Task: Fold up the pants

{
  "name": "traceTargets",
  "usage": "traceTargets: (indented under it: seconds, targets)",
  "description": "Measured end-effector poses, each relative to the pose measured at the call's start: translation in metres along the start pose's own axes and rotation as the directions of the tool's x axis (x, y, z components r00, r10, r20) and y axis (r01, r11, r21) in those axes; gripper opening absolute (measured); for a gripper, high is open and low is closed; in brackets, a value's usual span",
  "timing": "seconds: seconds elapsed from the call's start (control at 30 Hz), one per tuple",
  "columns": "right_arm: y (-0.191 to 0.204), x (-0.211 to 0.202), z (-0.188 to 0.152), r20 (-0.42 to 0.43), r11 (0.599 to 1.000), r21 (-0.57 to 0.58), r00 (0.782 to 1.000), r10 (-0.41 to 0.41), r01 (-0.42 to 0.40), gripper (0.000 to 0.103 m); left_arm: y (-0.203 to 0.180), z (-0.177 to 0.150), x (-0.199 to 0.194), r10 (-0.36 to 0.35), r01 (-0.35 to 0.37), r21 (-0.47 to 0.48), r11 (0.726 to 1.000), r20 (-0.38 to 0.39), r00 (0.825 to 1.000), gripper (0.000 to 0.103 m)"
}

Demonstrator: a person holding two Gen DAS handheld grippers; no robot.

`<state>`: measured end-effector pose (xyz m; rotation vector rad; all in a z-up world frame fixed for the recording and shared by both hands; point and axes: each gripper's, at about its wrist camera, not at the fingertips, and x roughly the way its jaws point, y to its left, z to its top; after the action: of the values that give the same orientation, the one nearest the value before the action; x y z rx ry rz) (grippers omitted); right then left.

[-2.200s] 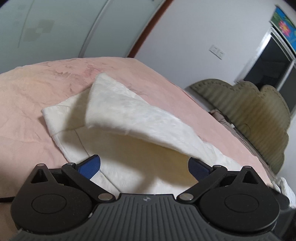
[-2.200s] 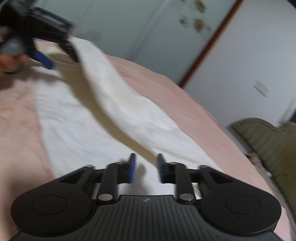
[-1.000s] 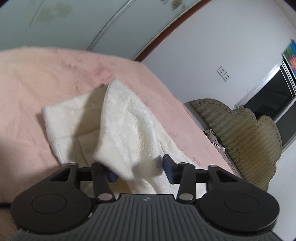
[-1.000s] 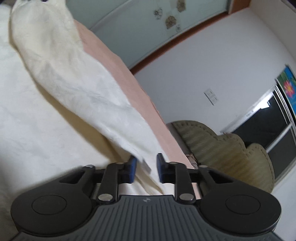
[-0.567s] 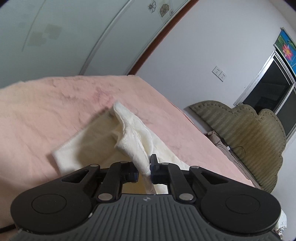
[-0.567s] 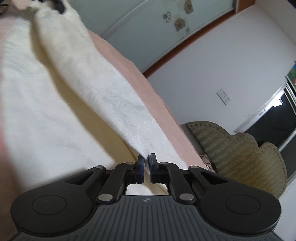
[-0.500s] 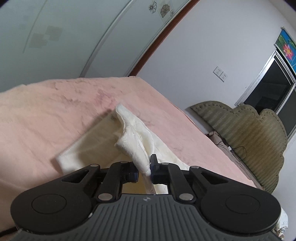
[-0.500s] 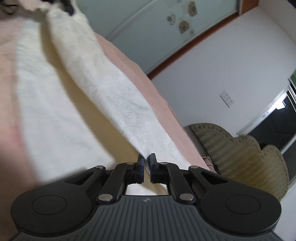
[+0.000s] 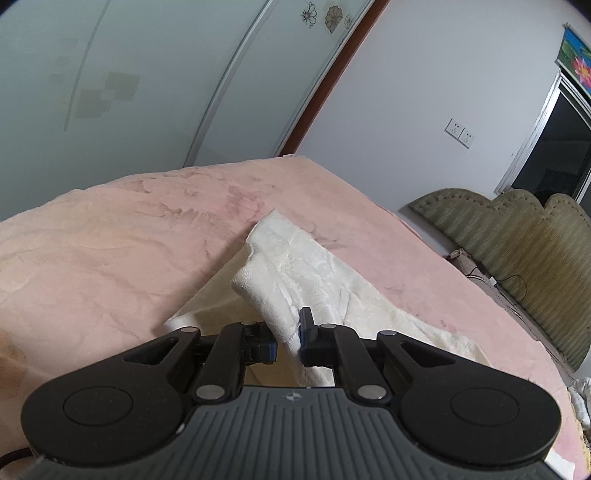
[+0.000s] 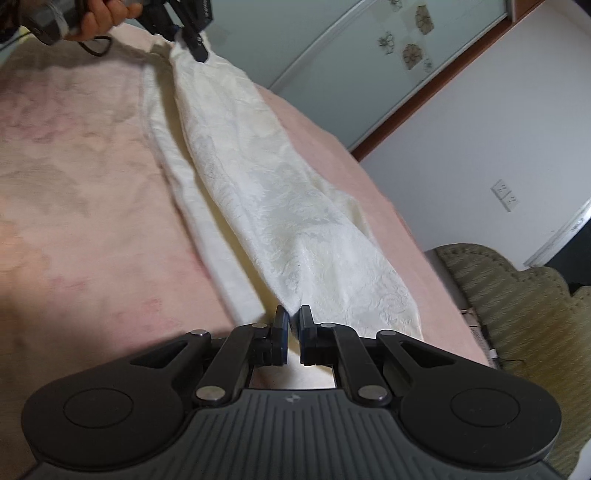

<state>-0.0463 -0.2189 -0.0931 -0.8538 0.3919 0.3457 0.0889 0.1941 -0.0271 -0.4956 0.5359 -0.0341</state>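
- Right wrist view: one bed (image 10: 81, 192) under a pink blanket carries everything; its near edge is hidden behind my claw, its left side runs out of frame.
- One pair of cream pants (image 10: 280, 206) runs lengthwise down the bed, from the far end toward the headboard side. The upper layer is lifted and stretched between my two claws; a lower layer lies flat on the blanket beneath it.
- One olive padded headboard (image 10: 517, 302) is at the right, cut off by the frame.
- One double wall socket (image 10: 505, 195); no readable writing on it.
- My right claw (image 10: 291, 332) is clamped on the near end of the lifted layer.
- My left claw (image 10: 188, 33), at the far end, pinches the other end of the pants; my hand (image 10: 98, 16) on it is partly cut off.
- From the left wrist, my left claw (image 9: 288, 338) bites a bunched fold of the pants (image 9: 314, 273); the small emblem on its body is unreadable.
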Motion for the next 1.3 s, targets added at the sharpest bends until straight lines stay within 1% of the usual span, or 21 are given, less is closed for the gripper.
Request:
traceTargets:
  seconds: [0.23, 0.33, 0.4, 0.43, 0.5, 0.53, 0.6, 0.67, 0.7, 0.73, 0.8, 0.87, 0.9, 0.93, 0.97, 1.03, 1.07, 1.13, 1.2, 1.23, 1.3]
  targets:
    - [-0.003, -0.01, 0.002, 0.006, 0.999, 0.008, 0.999, 0.05, -0.05, 0.005, 0.004, 0.002, -0.001, 0.017, -0.017, -0.001, 1.0, -0.002, 1.0, 0.01]
    - [-0.005, -0.012, 0.0, 0.002, 0.996, 0.026, 0.996, 0.088, -0.088, 0.005, 0.007, -0.002, 0.004, 0.04, -0.04, 0.004, 0.999, -0.03, 0.999, 0.01]
    - [-0.003, -0.009, 0.0, -0.019, 0.993, 0.031, 0.993, 0.117, -0.117, 0.005, 0.009, -0.005, 0.01, 0.059, -0.058, 0.01, 0.998, -0.052, 0.997, 0.016]
    - [-0.003, -0.007, 0.001, -0.016, 0.993, 0.036, 0.993, 0.114, -0.113, 0.005, 0.01, -0.004, 0.01, 0.062, -0.062, 0.002, 0.998, -0.052, 0.997, 0.025]
    - [-0.005, -0.006, 0.0, -0.009, 0.993, 0.055, 0.995, 0.102, -0.102, 0.006, 0.009, -0.001, 0.007, 0.069, -0.069, -0.009, 0.998, -0.05, 0.996, 0.027]
    - [-0.005, -0.006, 0.0, -0.005, 0.994, 0.057, 0.995, 0.097, -0.097, 0.008, 0.008, 0.001, 0.004, 0.087, -0.087, -0.011, 0.996, -0.046, 0.995, 0.029]
    - [-0.003, -0.008, -0.003, -0.001, 0.995, 0.049, 0.997, 0.082, -0.082, 0.01, 0.003, 0.005, -0.007, 0.137, -0.137, -0.006, 0.991, -0.008, 0.991, 0.034]
    - [-0.005, -0.011, -0.004, -0.011, 0.996, 0.04, 0.997, 0.082, -0.081, 0.014, -0.006, 0.008, -0.021, 0.18, -0.181, 0.014, 0.983, 0.057, 0.982, 0.05]
    - [-0.008, -0.015, -0.006, -0.014, 0.996, 0.036, 0.996, 0.087, -0.087, 0.017, -0.011, 0.01, -0.028, 0.195, -0.198, 0.024, 0.98, 0.097, 0.976, 0.053]
    - [-0.012, -0.019, -0.008, -0.013, 0.994, 0.043, 0.995, 0.1, -0.1, 0.021, -0.018, 0.01, -0.034, 0.197, -0.205, 0.042, 0.978, 0.133, 0.971, 0.058]
    - [-0.031, -0.029, -0.015, -0.001, 0.983, 0.111, 0.989, 0.146, -0.145, 0.026, -0.037, 0.011, -0.043, 0.165, -0.185, 0.1, 0.978, 0.182, 0.969, 0.061]
    - [-0.059, -0.038, -0.027, 0.026, 0.959, 0.237, 0.987, 0.156, -0.158, 0.026, -0.061, 0.007, -0.045, 0.106, -0.139, 0.172, 0.975, 0.188, 0.976, 0.066]
    - [-0.073, -0.041, -0.036, 0.03, 0.941, 0.311, 0.991, 0.131, -0.134, 0.026, -0.074, 0.003, -0.042, 0.065, -0.103, 0.218, 0.97, 0.173, 0.983, 0.067]
    - [-0.086, -0.042, -0.044, 0.017, 0.922, 0.374, 0.995, 0.102, -0.101, 0.026, -0.087, -0.004, -0.038, 0.02, -0.059, 0.264, 0.963, 0.147, 0.989, 0.068]
    - [-0.099, -0.042, -0.055, -0.008, 0.897, 0.44, 0.998, 0.055, -0.046, 0.026, -0.1, -0.012, -0.031, -0.021, -0.014, 0.303, 0.953, 0.113, 0.993, 0.068]
    - [-0.119, -0.041, -0.078, -0.086, 0.835, 0.547, 0.996, -0.016, 0.061, 0.027, -0.125, -0.03, -0.017, -0.089, 0.077, 0.365, 0.928, 0.018, 0.996, 0.068]
    - [-0.127, -0.038, -0.091, -0.136, 0.799, 0.593, 0.99, -0.027, 0.103, 0.028, -0.136, -0.04, -0.009, -0.124, 0.129, 0.388, 0.912, -0.038, 0.992, 0.069]
    - [-0.136, -0.034, -0.119, -0.234, 0.729, 0.664, 0.972, -0.008, 0.166, 0.029, -0.155, -0.06, 0.006, -0.171, 0.214, 0.421, 0.882, -0.139, 0.976, 0.068]
    - [-0.138, -0.035, -0.141, -0.292, 0.697, 0.689, 0.956, 0.017, 0.198, 0.03, -0.171, -0.076, 0.019, -0.184, 0.257, 0.452, 0.854, -0.199, 0.963, 0.068]
    - [-0.139, -0.042, -0.149, -0.285, 0.674, 0.709, 0.958, 0.006, 0.207, 0.03, -0.176, -0.082, 0.028, -0.184, 0.265, 0.468, 0.843, -0.212, 0.96, 0.068]
    - [-0.147, -0.052, -0.154, -0.268, 0.615, 0.759, 0.963, -0.007, 0.216, 0.03, -0.185, -0.09, 0.038, -0.194, 0.274, 0.493, 0.826, -0.208, 0.959, 0.068]
